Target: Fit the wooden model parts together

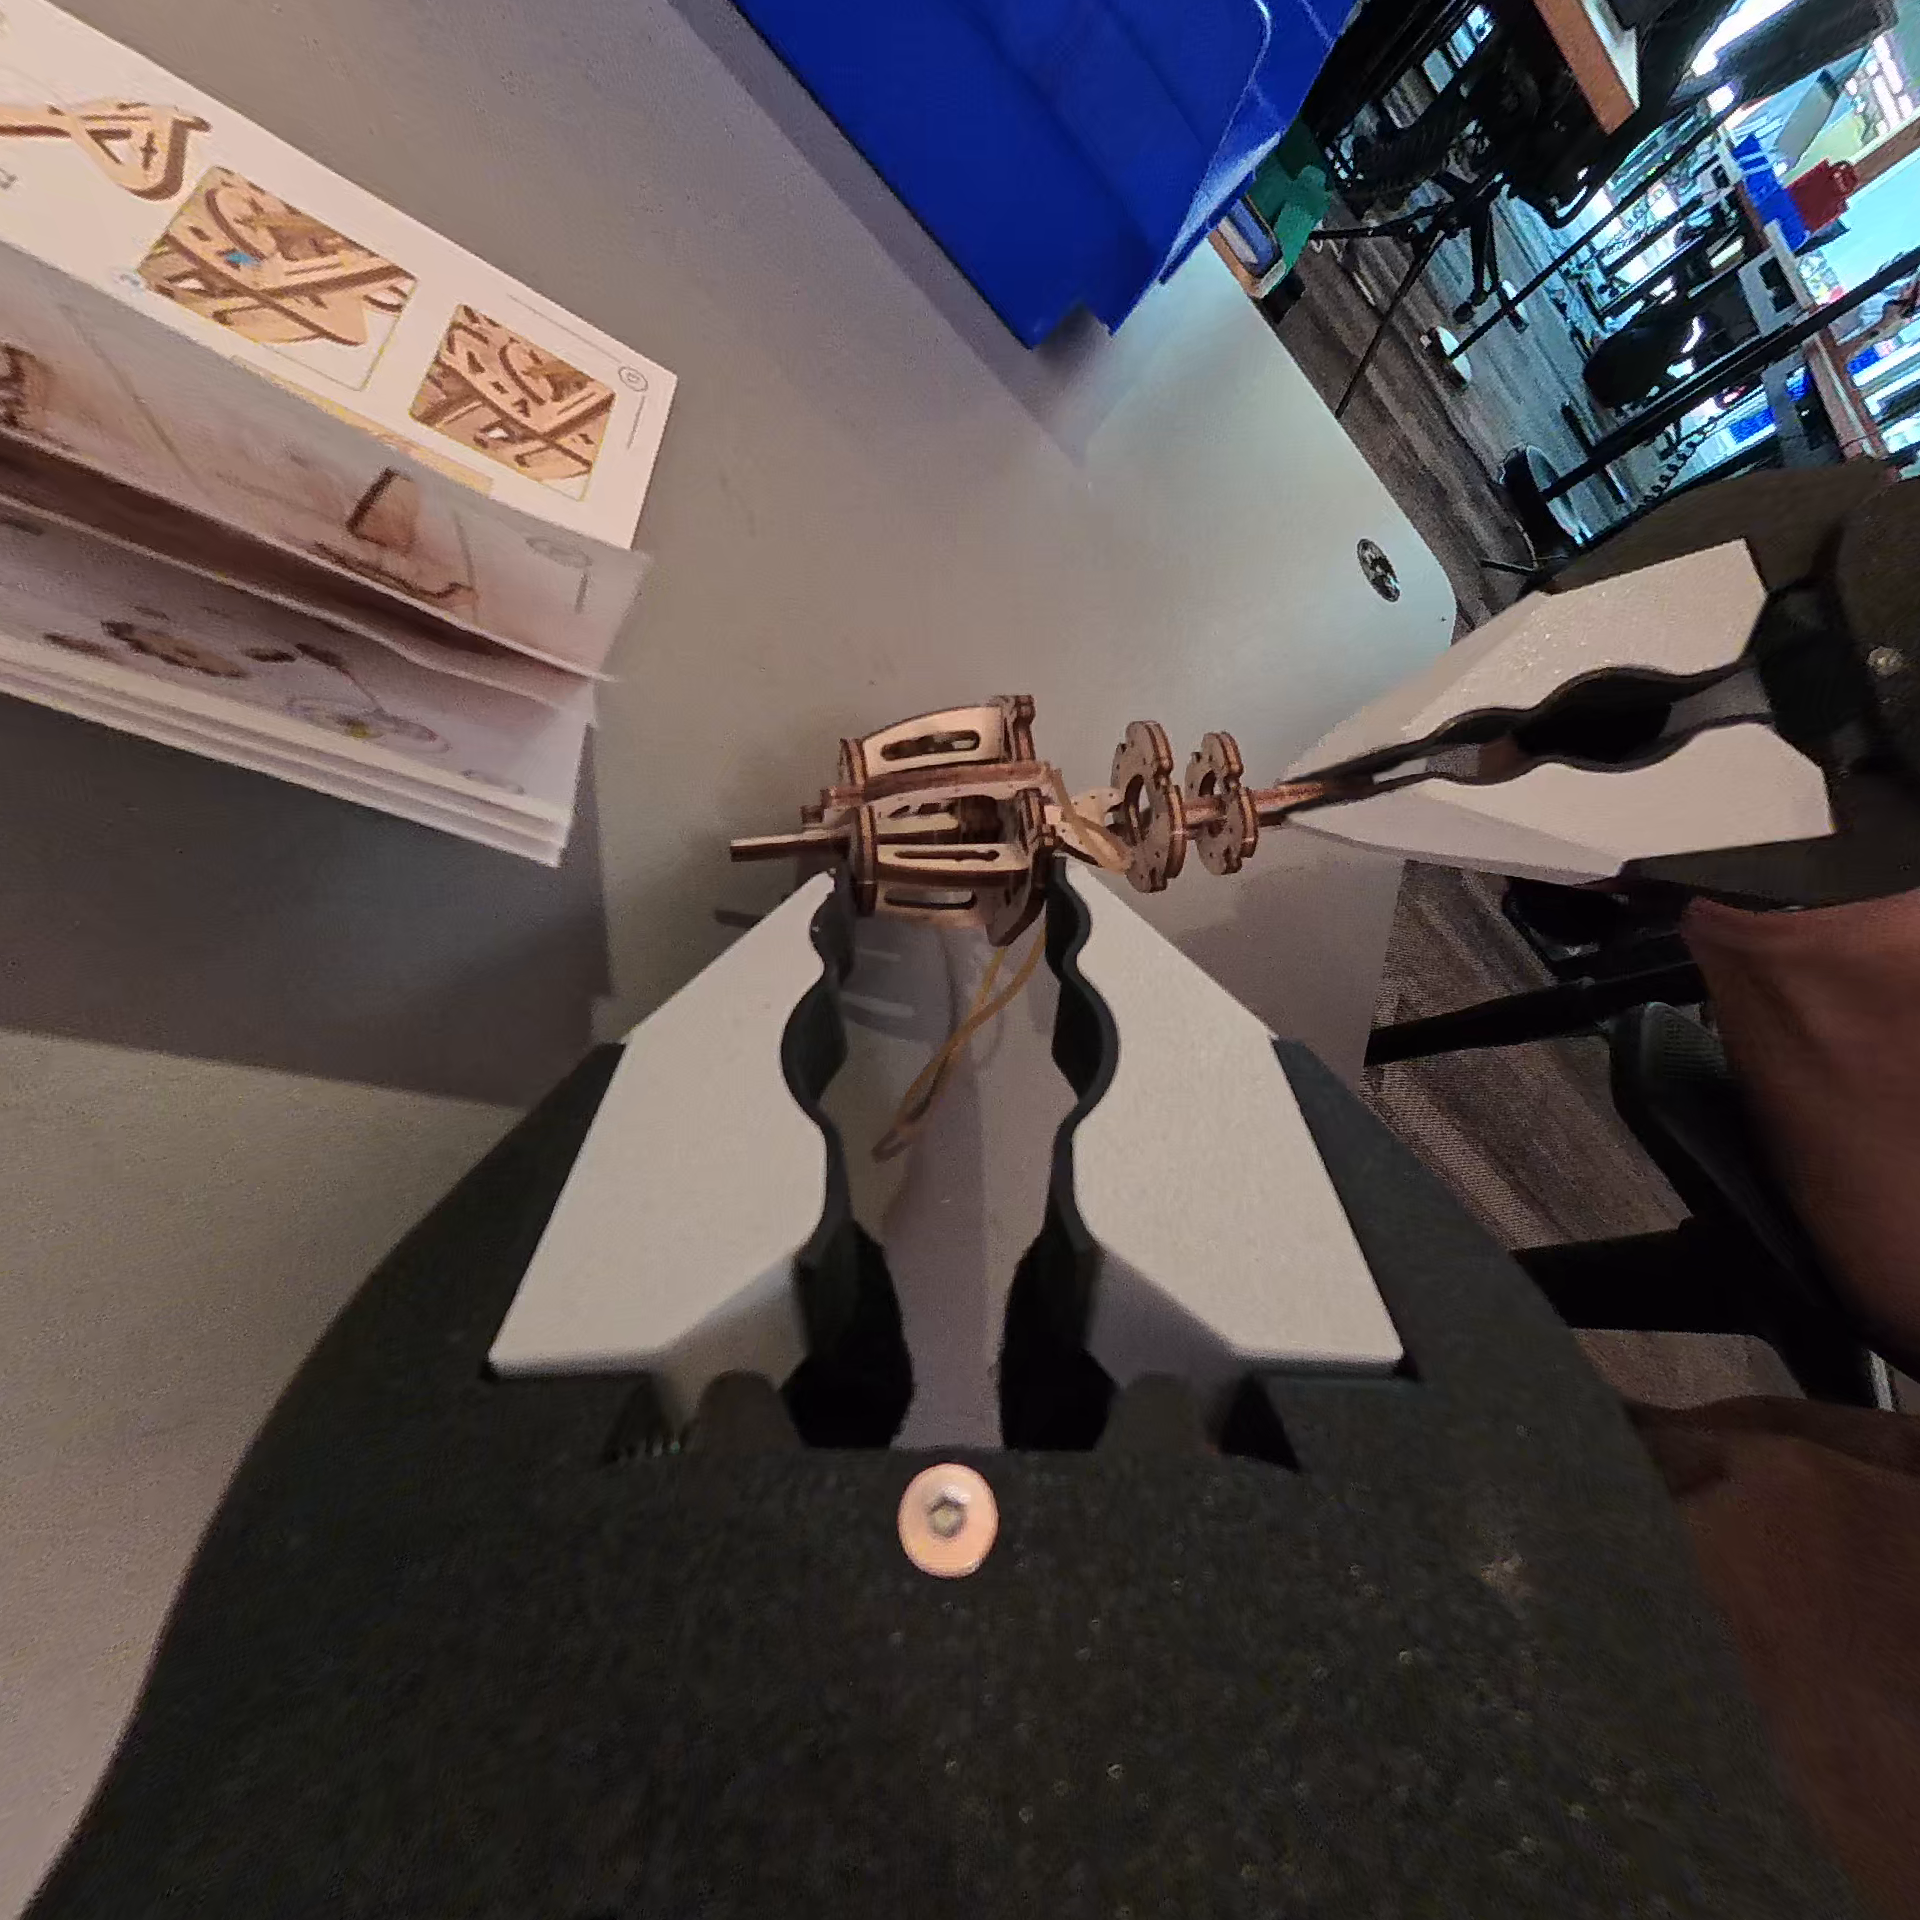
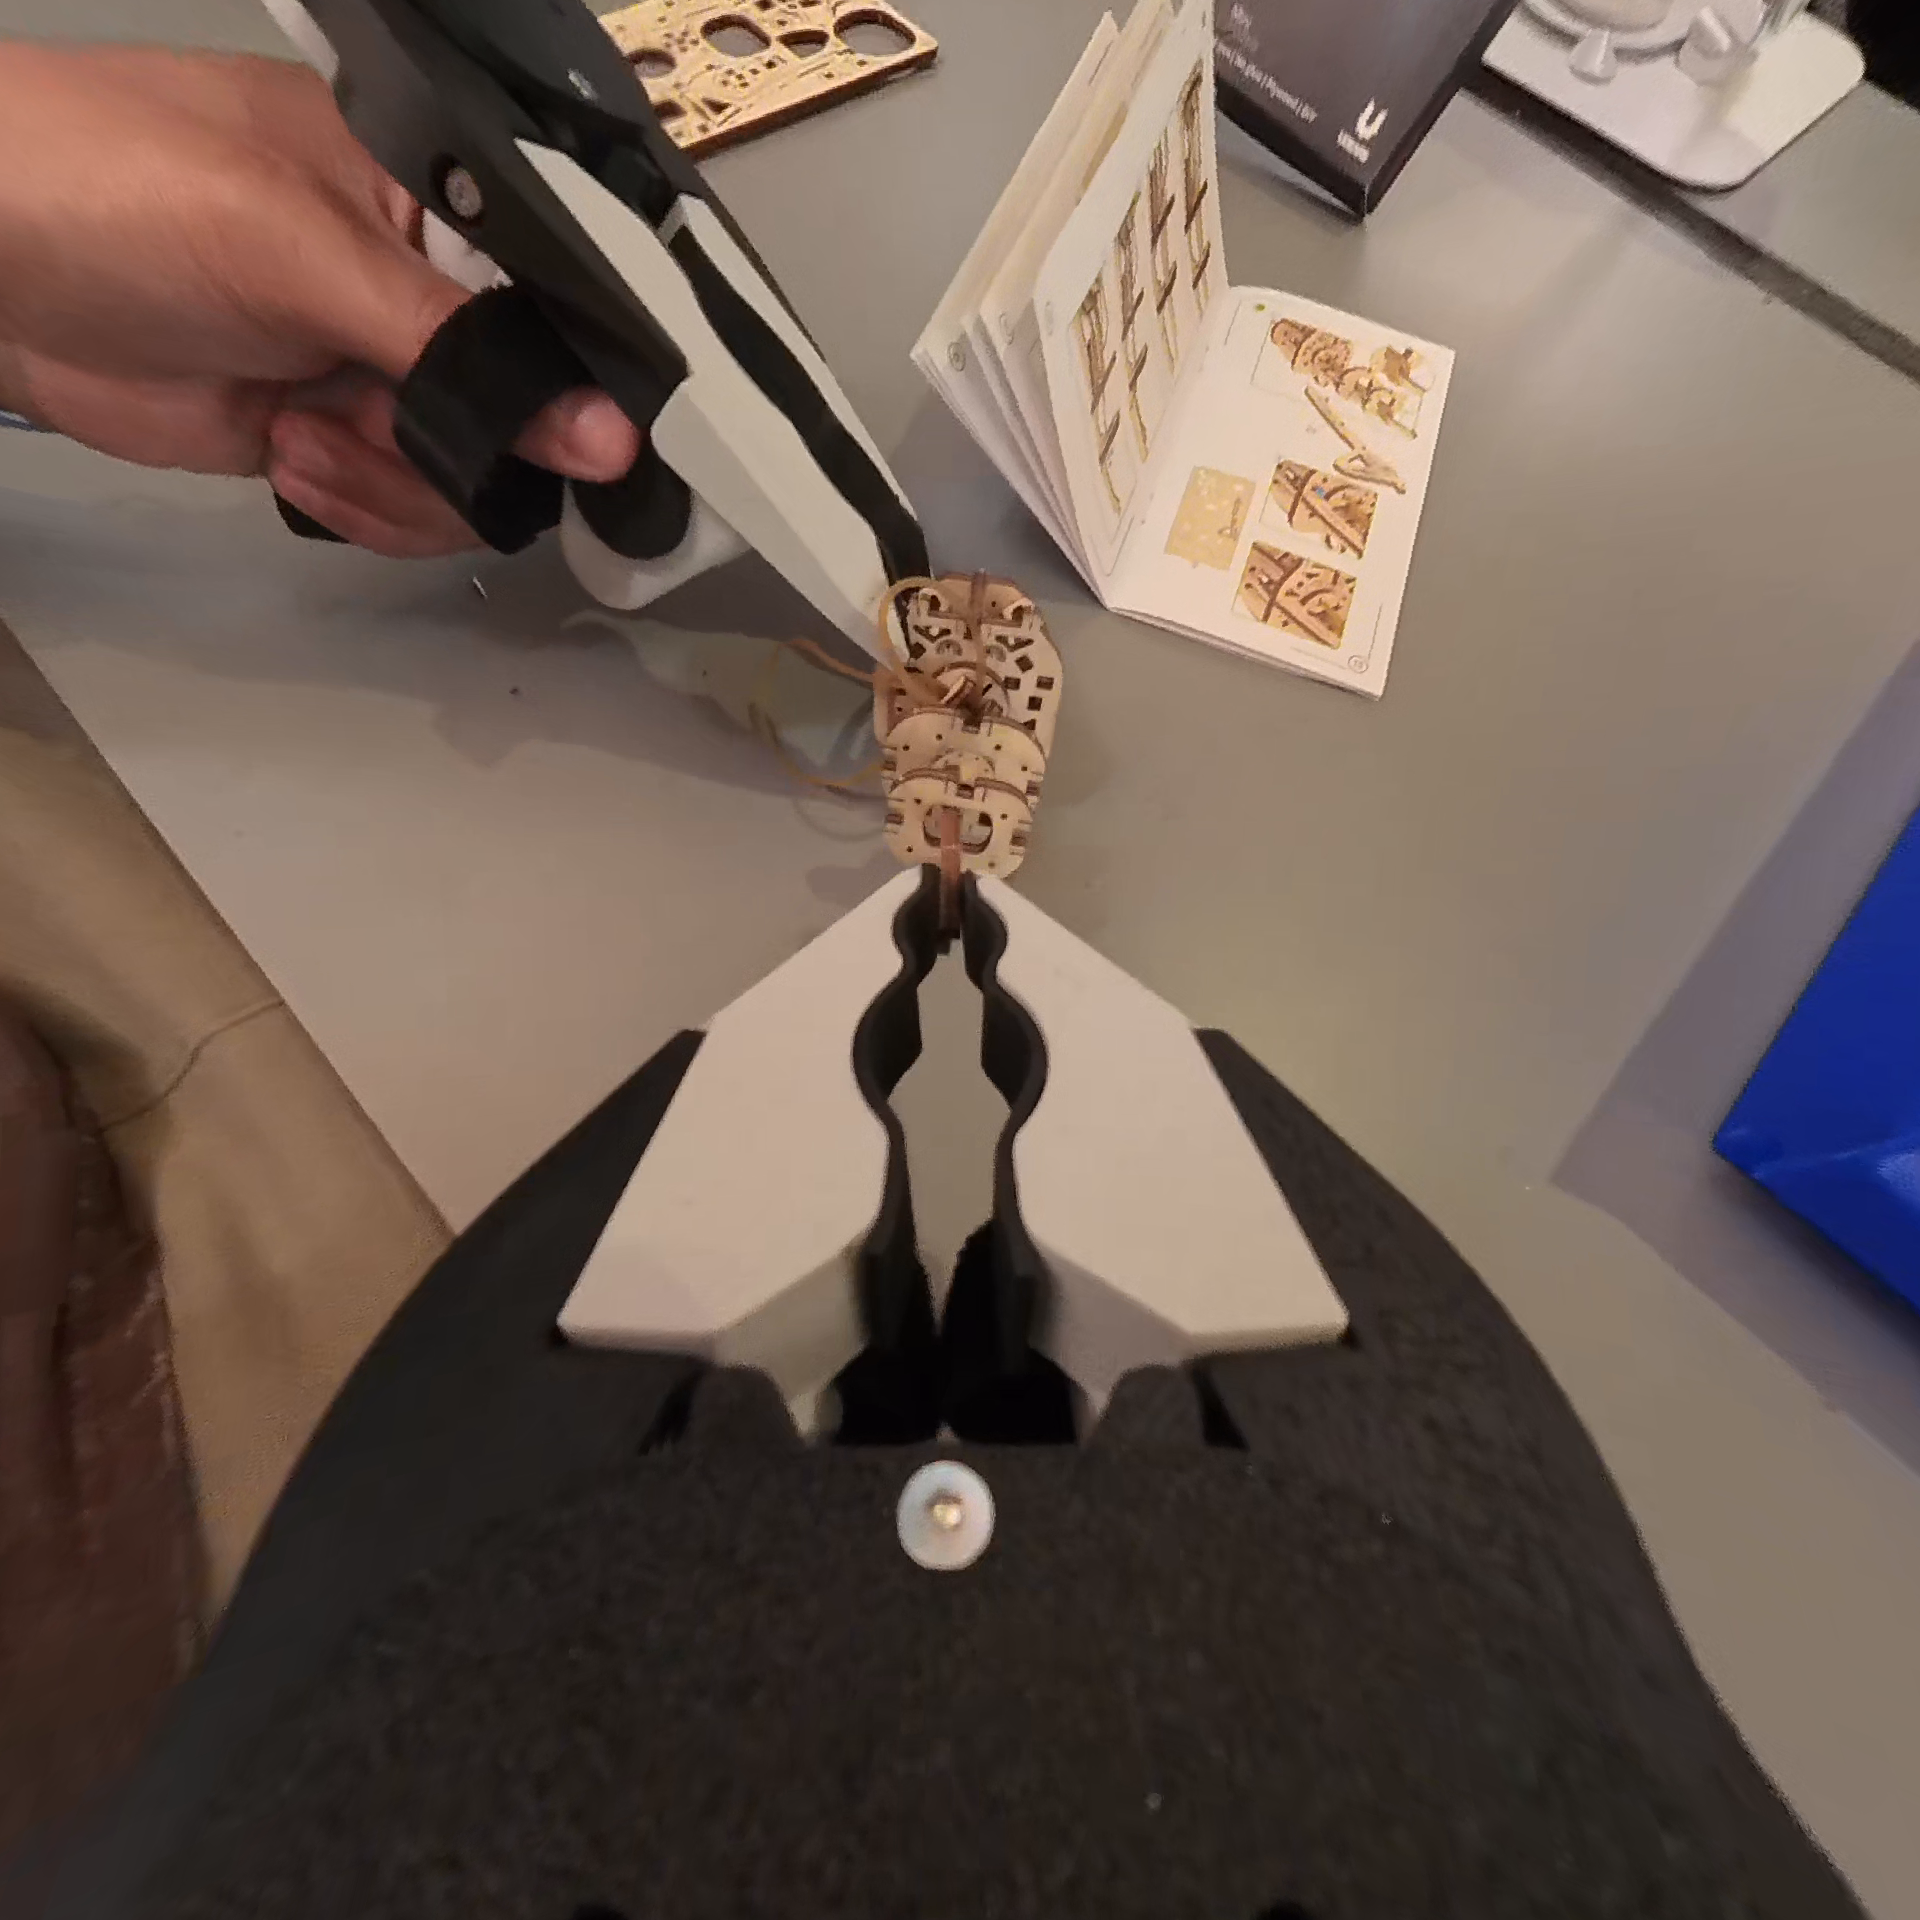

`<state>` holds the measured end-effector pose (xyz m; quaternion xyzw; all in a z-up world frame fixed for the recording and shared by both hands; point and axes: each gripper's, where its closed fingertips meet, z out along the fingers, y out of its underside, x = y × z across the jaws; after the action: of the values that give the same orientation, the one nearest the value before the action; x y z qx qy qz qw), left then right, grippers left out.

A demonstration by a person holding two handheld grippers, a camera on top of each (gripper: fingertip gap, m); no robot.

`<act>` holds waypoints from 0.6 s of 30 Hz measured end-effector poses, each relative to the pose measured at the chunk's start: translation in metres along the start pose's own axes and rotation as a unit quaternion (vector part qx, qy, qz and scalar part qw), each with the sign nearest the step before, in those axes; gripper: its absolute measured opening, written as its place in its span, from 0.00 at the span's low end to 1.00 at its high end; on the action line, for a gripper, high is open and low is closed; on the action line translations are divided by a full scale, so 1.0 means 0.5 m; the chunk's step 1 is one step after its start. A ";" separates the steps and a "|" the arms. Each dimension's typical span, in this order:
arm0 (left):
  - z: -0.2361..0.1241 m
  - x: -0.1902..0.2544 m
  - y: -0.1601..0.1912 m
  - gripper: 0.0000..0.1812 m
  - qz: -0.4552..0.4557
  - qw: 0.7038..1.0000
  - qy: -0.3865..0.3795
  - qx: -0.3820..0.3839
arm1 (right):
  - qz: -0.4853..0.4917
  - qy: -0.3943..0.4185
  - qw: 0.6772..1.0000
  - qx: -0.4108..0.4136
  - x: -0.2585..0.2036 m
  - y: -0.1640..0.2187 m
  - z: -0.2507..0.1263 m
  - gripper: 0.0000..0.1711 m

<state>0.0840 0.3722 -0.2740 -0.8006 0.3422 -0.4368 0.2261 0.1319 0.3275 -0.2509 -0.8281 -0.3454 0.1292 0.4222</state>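
A: How will the wooden model point(image 2: 966, 717) handle?

B: Light, I'd judge, but fragile: thin laser-cut ply, slotted together, with a slack rubber band point(image 1: 961, 1039) hanging off it. Best held by the stiff parts, the axle point(image 2: 948, 862) or the cage frame, never the discs point(image 1: 1179, 805)

A: Where is it against the jaws?

B: Nearest, the right gripper point(image 2: 943, 899) has its jaws pinched together on the axle's bare end, the discs just beyond the tips. The left gripper point(image 1: 940, 899) has its jaws partly apart, clamped on the lower side of the cage body point(image 1: 940, 821). So the model hangs between both, above the grey counter point(image 2: 1299, 935), touching nothing else

A: And farther off?

B: An open instruction booklet point(image 2: 1226, 436) lies beyond, then a punched-out wooden parts sheet point(image 2: 769, 62) near the counter's far edge, a blue bin point(image 1: 1039, 135) to one side
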 end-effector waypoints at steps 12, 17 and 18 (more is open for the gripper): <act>0.003 0.020 0.013 0.19 -0.033 0.999 0.021 -0.001 | -0.020 -0.035 0.999 0.026 -0.011 -0.001 0.007 0.01; 0.000 0.027 0.012 0.19 -0.029 0.999 0.029 -0.001 | 0.023 -0.064 0.996 0.052 -0.009 -0.013 -0.001 0.01; 0.000 0.026 0.013 0.19 -0.020 0.999 0.025 -0.004 | 0.034 -0.070 0.996 0.052 -0.011 -0.012 -0.001 0.01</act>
<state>0.0865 0.3579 -0.2710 -0.7971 0.3329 -0.4600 0.2055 0.1255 0.3261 -0.2462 -0.8054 -0.3385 0.2193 0.4344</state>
